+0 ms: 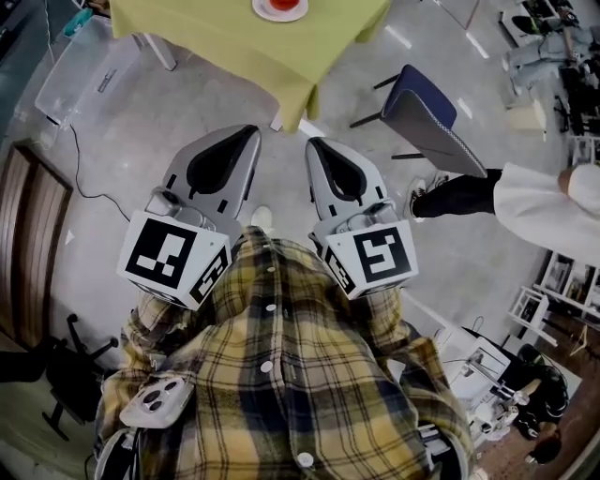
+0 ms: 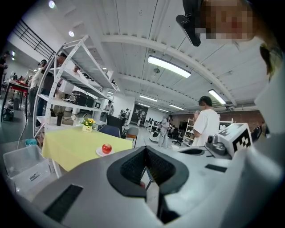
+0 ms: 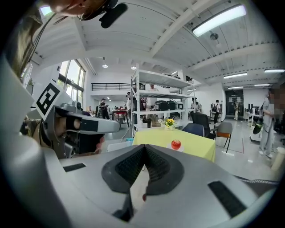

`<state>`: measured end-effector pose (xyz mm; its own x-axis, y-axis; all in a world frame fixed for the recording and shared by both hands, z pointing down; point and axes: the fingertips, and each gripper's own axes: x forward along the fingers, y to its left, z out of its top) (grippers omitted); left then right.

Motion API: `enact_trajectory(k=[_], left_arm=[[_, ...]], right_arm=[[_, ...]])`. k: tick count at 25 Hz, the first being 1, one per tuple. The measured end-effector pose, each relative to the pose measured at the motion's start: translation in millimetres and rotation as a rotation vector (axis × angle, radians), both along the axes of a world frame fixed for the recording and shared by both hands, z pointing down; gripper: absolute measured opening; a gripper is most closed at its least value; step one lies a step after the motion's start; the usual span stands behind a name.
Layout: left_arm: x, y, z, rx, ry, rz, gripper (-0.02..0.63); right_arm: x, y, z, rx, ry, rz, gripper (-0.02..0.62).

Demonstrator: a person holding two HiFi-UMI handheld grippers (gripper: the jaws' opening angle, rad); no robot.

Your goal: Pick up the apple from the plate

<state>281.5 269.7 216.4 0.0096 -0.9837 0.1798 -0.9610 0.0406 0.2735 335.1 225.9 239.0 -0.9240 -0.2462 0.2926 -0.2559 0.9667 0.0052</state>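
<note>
At the far left, a clear storage bin is seen on the floor beside the desk, out of the way of any approach. The left hand-held gripper is held close in front of the person's plaid shirt and pointed toward the desk, only slightly downward. Its jaws are closed together with nothing between them, which suits a carrying pose rather than a reach.

The desk, covered by a yellow-green cloth, is set well apart from both tools, across a stretch of bare floor. The apple is found on a small white plate on that desk, at the far middle of the scene. It lies nearer than the flower pot, so it can probably be reached from the front without anything being passed over.

The right hand-held gripper is carried beside the left one, and its jaws are likewise fully closed and empty. Since both are shut and distant from the fruit, the pickup is judged not yet begun. The gap must be crossed and one pair of jaws opened wider than the apple.

Farther right, a blue chair is set a little off the desk's corner. A person in a white top is seen beyond it, clear of the likely path.
</note>
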Motion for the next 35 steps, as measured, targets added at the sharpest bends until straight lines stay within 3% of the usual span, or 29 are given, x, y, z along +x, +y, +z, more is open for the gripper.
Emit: enact_trajectory(k=[21,27,35], left_arm=[[-195.1,-20.5,1.6,-0.03,-0.016,0.121,0.006],[-231.5,-27.2,9.4,-0.039,0.003,0.131,0.006],[-257.8,-55.1,26.0,-0.076,0.032,0.12,0.006]], right_arm=[[-182.7,-33.0,8.9,-0.028,0.018,0.148,-0.003],[-206.0,-41.6,13.5,-0.044,0.041,0.198,-0.003],[-226.8,-72.4,29.0,-0.069,0.079,0.197,-0.003]])
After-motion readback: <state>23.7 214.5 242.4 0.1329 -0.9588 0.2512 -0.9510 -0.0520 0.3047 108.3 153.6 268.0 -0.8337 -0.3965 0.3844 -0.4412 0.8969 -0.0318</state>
